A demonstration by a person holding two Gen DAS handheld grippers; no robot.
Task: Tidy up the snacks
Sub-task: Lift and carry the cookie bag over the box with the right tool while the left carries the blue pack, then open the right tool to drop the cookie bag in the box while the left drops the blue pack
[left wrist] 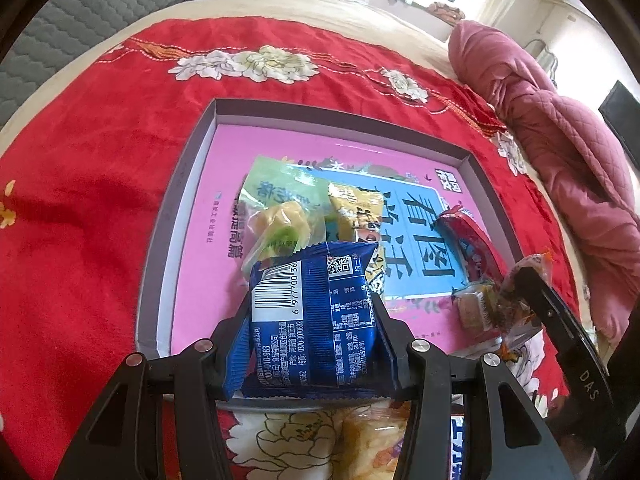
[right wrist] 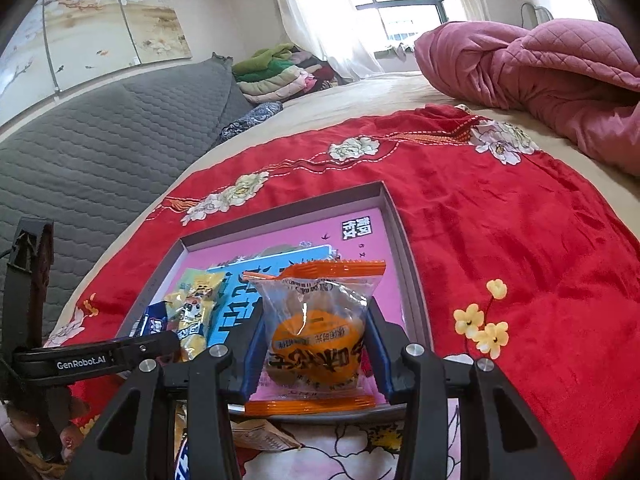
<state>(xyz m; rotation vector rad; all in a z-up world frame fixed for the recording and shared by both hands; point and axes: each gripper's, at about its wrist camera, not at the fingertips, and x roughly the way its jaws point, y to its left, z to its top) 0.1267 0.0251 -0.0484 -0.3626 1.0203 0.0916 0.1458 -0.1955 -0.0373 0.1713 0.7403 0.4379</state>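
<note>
- Now your left gripper (left wrist: 314, 322) clamps the blue snack packet (left wrist: 312, 312) over the near edge of the shallow box (left wrist: 160, 240).
- Your right gripper (right wrist: 316, 344) clamps the orange-trimmed clear packet (right wrist: 316, 332) over that box's near edge.
- Green (left wrist: 280, 204), yellow (left wrist: 354, 208) and red (left wrist: 472, 240) packets lie inside the box.

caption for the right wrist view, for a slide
Right gripper holds an orange snack packet over the pink-lined box on a red blanket.

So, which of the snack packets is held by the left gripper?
The dark blue packet with a barcode and QR code, clamped in the left gripper over the tray. The right gripper holds an orange-edged clear packet.
</note>
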